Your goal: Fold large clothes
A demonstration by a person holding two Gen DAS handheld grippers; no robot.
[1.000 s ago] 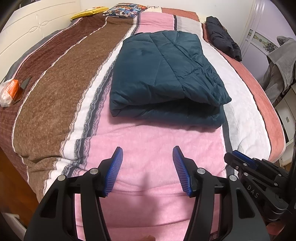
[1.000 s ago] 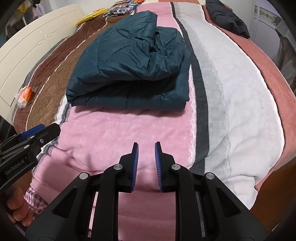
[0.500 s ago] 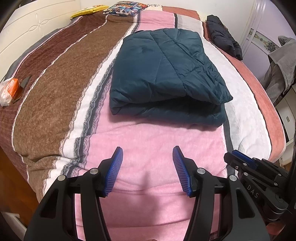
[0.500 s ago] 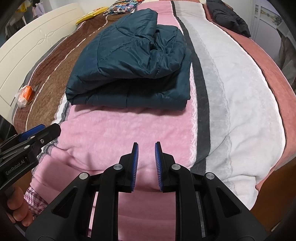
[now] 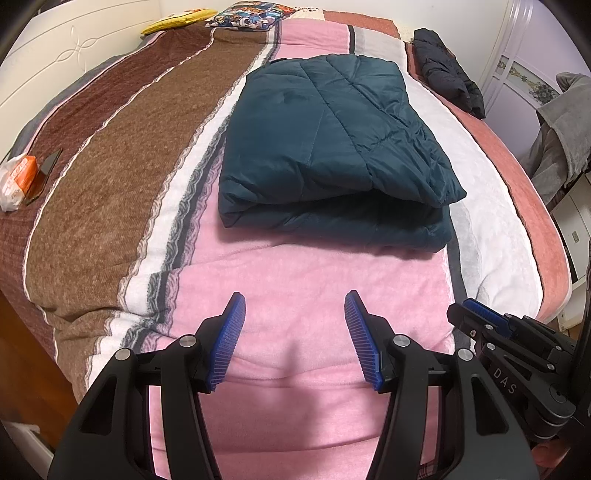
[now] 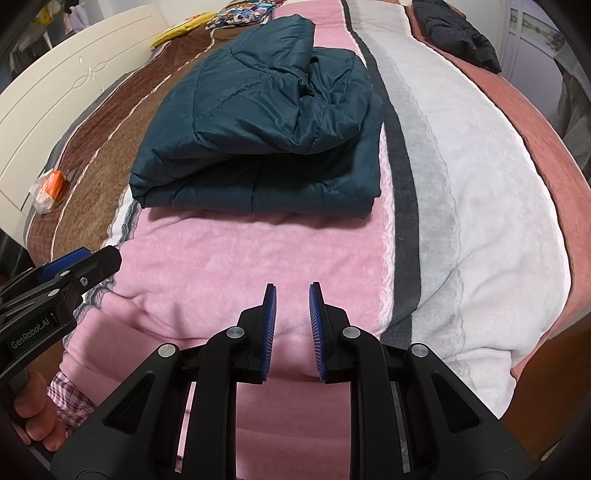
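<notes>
**Two grippers held over the near edge of the bed, folded jacket beyond**

Two grippers are seen at the near edge of a bed. The left gripper (image 5: 294,341) is held with its blue-padded jaws wide apart and nothing between them. The right gripper (image 6: 291,326) is held with its jaws a narrow gap apart, also gripping nothing; only pink cloth is seen through the gap. Part of a hand (image 6: 35,421) is seen at the lower left of the right wrist view, beneath the left gripper's handle, with a strip of checked fabric (image 6: 72,391) just beside it.

Under both grippers a striped blanket (image 5: 303,280) is spread over the bed, with bands of brown, white, pink, grey and salmon running away from the camera. No object lies between the grippers and the garment.

Farther on, a dark teal quilted jacket (image 5: 332,147) is laid folded on the pink band, its thick folded edge facing the grippers and its right side reaching the grey stripe. It is well apart from both grippers.

To the left, on the brown band, a small orange-and-white packet (image 5: 16,181) is seen with a dark flat object (image 5: 46,168) just beside it. At the far right edge of the bed a black garment (image 5: 448,72) is bunched. At the far end a yellow item (image 5: 177,23) and a colourful printed cushion (image 5: 255,16) are seen.

A white panelled headboard (image 5: 74,40) borders the bed on the left. On the right, white cabinet doors (image 5: 517,70) and a hanging grey garment (image 5: 561,125) are visible.
</notes>
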